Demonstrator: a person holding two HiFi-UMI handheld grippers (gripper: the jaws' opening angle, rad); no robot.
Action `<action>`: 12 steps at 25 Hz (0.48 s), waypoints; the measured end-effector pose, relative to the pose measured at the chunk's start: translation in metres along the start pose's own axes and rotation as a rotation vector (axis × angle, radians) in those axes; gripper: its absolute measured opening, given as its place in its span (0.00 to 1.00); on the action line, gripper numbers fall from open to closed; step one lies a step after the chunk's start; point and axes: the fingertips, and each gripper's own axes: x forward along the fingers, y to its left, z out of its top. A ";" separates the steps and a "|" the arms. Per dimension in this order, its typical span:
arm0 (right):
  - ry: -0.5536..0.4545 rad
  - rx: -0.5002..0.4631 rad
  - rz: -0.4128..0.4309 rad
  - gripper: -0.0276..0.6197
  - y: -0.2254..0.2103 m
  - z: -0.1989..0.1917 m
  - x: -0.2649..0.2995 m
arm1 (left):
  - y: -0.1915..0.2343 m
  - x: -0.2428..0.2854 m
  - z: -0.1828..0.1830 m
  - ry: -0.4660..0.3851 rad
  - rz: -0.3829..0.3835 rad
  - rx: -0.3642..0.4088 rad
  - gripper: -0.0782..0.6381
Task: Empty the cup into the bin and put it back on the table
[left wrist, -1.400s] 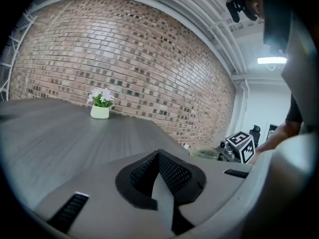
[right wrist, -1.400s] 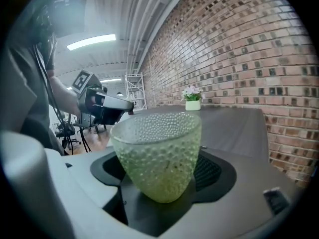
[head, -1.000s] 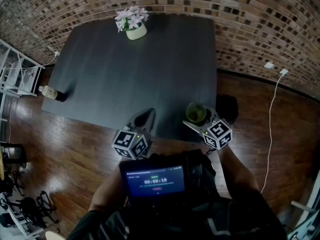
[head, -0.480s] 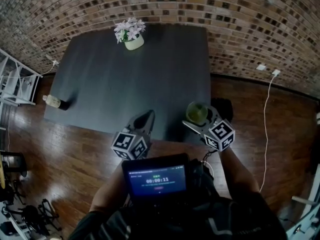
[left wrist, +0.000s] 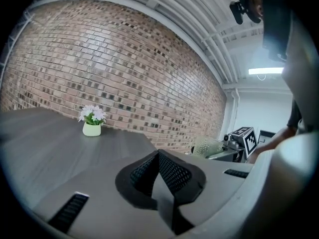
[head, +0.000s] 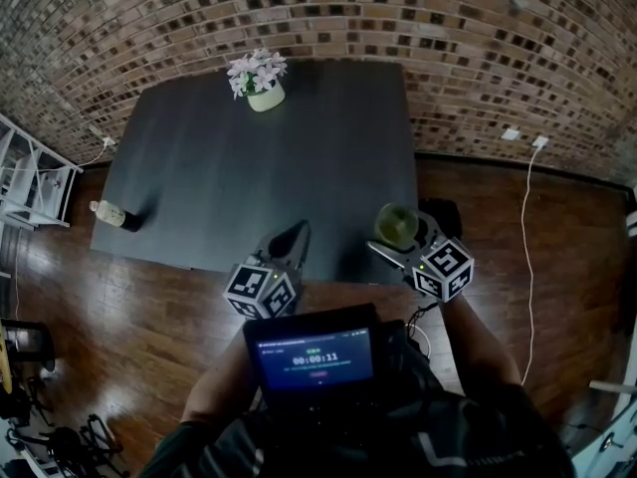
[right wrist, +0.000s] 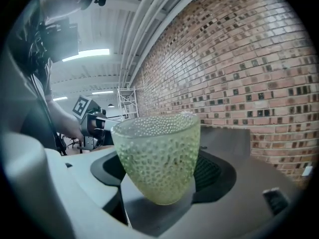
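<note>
Flowerpot (head: 265,96) on table's (head: 299,167) far edge, bottle (head: 109,213) left.

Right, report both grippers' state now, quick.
Left gripper: jaws closed, nothing between them.
Right gripper: jaws closed on the green glass cup, held upright.

The cup (right wrist: 157,158), over the table's (head: 259,177) near right corner, is pale green with a beaded pattern. The table is dark grey. At its far edge a pale green pot (head: 265,98) holds whitish-pink flowers (head: 255,68). Behind the table, the wall (head: 448,28) is mottled brown brick.
</note>
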 end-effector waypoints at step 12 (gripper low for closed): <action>-0.037 0.054 -0.175 0.64 -0.014 0.031 -0.042 | -0.013 -0.003 0.005 0.002 -0.127 -0.016 0.10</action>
